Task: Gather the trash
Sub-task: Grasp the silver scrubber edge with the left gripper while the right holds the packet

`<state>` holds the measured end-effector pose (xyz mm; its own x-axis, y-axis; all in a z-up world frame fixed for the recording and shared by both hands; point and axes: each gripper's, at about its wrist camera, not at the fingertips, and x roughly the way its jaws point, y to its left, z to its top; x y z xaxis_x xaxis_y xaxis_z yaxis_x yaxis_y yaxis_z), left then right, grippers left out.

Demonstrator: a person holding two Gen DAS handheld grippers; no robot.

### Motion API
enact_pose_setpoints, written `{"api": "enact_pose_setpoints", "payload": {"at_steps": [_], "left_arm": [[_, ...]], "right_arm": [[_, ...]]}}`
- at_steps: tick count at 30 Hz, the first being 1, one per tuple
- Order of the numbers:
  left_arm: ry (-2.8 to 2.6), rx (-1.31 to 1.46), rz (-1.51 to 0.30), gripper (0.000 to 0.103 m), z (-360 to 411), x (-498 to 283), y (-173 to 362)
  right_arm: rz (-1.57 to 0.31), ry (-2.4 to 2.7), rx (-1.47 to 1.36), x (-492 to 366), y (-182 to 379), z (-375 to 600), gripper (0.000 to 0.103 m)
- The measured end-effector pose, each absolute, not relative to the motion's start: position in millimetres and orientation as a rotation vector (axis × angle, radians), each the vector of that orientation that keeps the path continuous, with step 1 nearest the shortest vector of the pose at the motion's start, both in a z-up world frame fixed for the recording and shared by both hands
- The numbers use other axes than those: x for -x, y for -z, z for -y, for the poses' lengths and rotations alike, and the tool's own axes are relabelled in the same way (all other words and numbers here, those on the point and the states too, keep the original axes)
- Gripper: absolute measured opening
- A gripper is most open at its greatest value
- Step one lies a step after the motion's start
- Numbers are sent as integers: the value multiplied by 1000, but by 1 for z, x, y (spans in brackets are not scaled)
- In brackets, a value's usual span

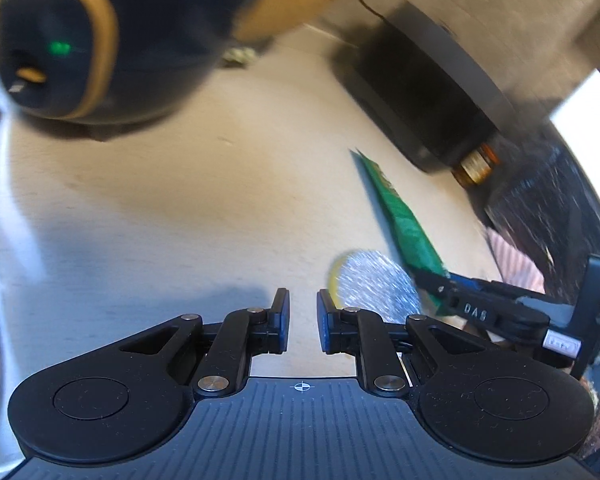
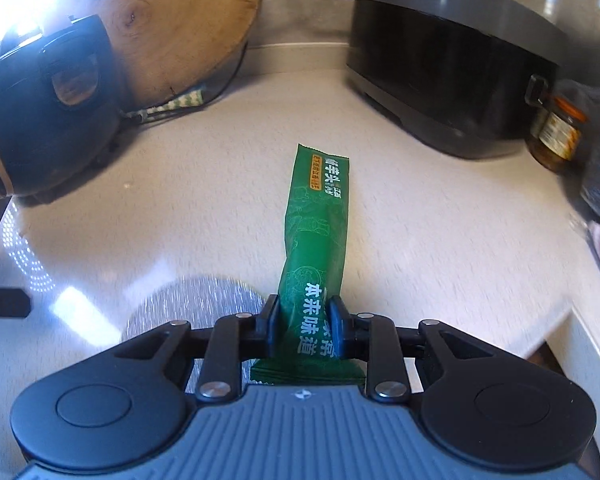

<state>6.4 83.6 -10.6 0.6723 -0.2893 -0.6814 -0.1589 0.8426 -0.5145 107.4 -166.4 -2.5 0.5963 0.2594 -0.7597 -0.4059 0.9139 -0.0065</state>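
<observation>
- The right claw (image 2: 305,322) is clenched on the near end of a green wrapper (image 2: 318,236), which stretches ahead of it over the desk (image 2: 420,220).
- A round foil lid (image 2: 204,300) lies just left of it.
- The left claw (image 1: 303,320) stands released, nothing between its pads.

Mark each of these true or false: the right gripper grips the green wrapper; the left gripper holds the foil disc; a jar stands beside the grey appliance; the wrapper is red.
1. The right gripper grips the green wrapper: true.
2. The left gripper holds the foil disc: false; nothing is between its jaws, and the disc lies on the counter to its right.
3. A jar stands beside the grey appliance: true.
4. The wrapper is red: false; it is green.
</observation>
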Motion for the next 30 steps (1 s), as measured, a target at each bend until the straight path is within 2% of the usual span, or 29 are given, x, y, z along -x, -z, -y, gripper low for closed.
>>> {"api": "enact_pose_setpoints", "payload": {"at_steps": [9,14,23,26,30], "left_arm": [[166,460,-899,17,-49,-35,12],[145,397,-899,17,-42,-40,9],[77,353,-885,17,-54,-36,8],[69,359,-883,17,-57,-35,8],[64,362,-881,17,-58,-34,9]], "right_arm": [[-828,-321,167,-88,-7,179,34],[-834,-331,168,-85,0,168,35],[-803,-460,200,-68,-7,139,35],[-779,-450,200,-70,-11,136,43],[-795,-466,222,-70,-2,125,43]]}}
